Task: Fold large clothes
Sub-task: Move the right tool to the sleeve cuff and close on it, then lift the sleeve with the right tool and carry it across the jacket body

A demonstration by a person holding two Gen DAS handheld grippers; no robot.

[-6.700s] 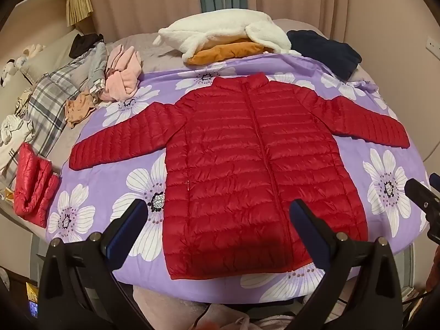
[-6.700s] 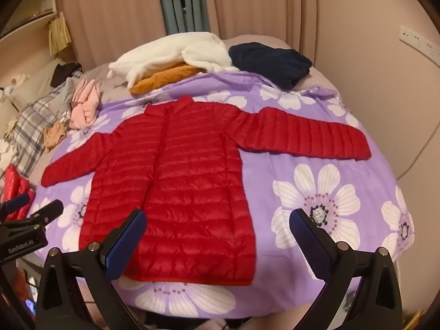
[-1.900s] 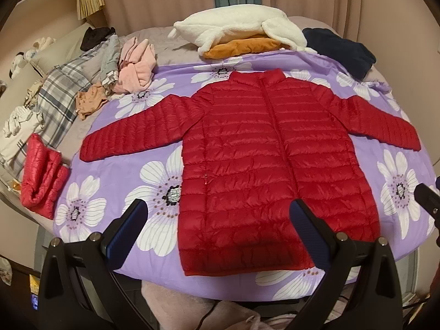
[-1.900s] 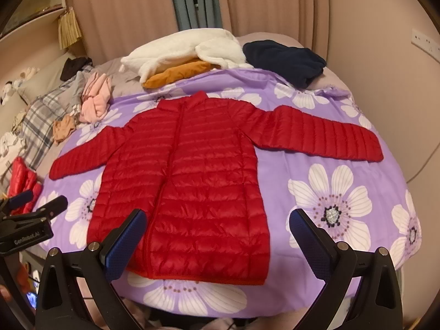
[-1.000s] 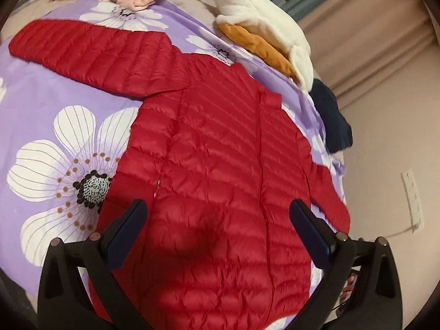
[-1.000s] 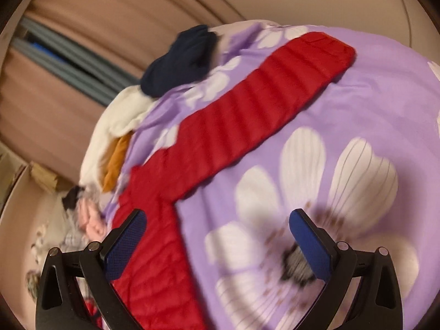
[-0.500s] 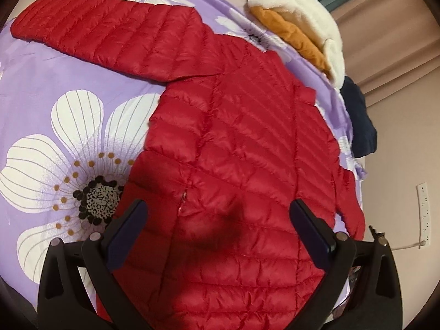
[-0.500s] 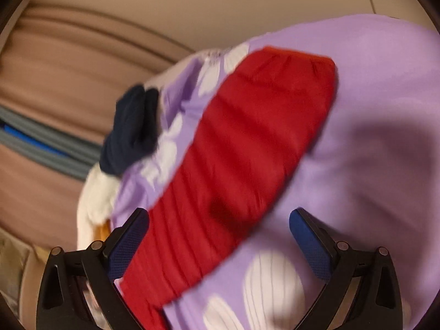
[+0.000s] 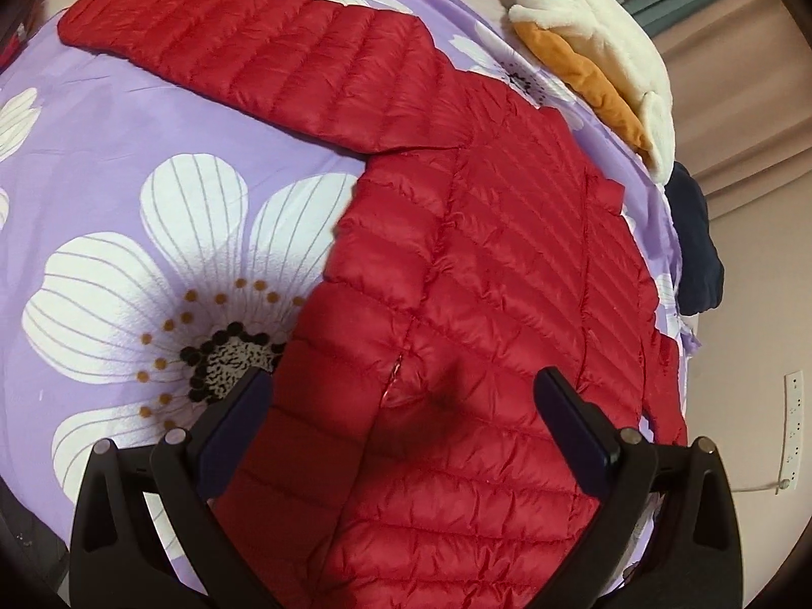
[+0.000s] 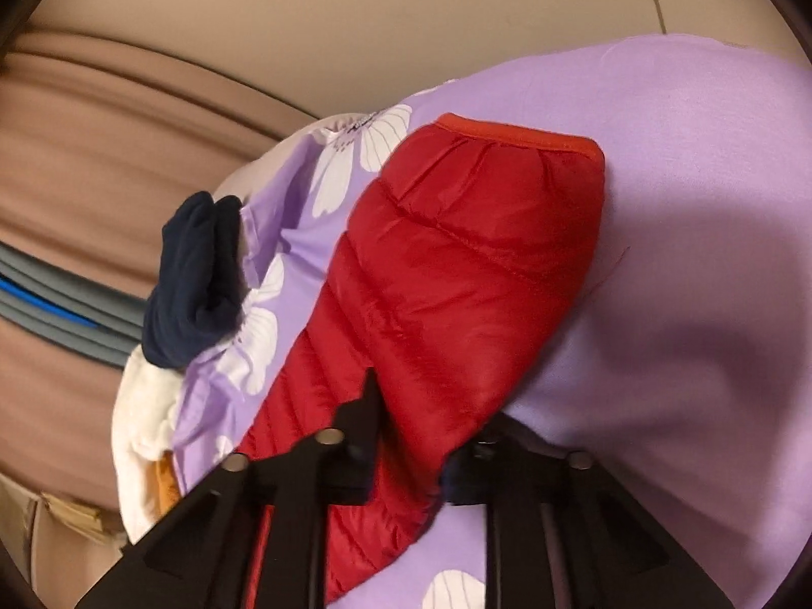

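A red quilted puffer jacket (image 9: 507, 264) lies flat and face up on a purple flowered bedspread (image 9: 127, 162), sleeves spread out. My left gripper (image 9: 406, 411) is open and hovers low over the jacket's left side seam near the pocket. My right gripper (image 10: 411, 431) is shut on the jacket's right sleeve (image 10: 457, 264) a little behind its cuff, and the sleeve bunches up between the fingers.
A white fleece and an orange garment (image 9: 604, 66) lie past the collar, with a folded navy garment (image 9: 695, 254) beside them. The navy garment (image 10: 193, 279) also shows in the right wrist view. A wall with a socket (image 9: 791, 431) stands close on the right.
My right gripper closed on the sleeve near the cuff; half a second ago it was open above it. My left gripper dropped lower and nearer to the jacket's side.
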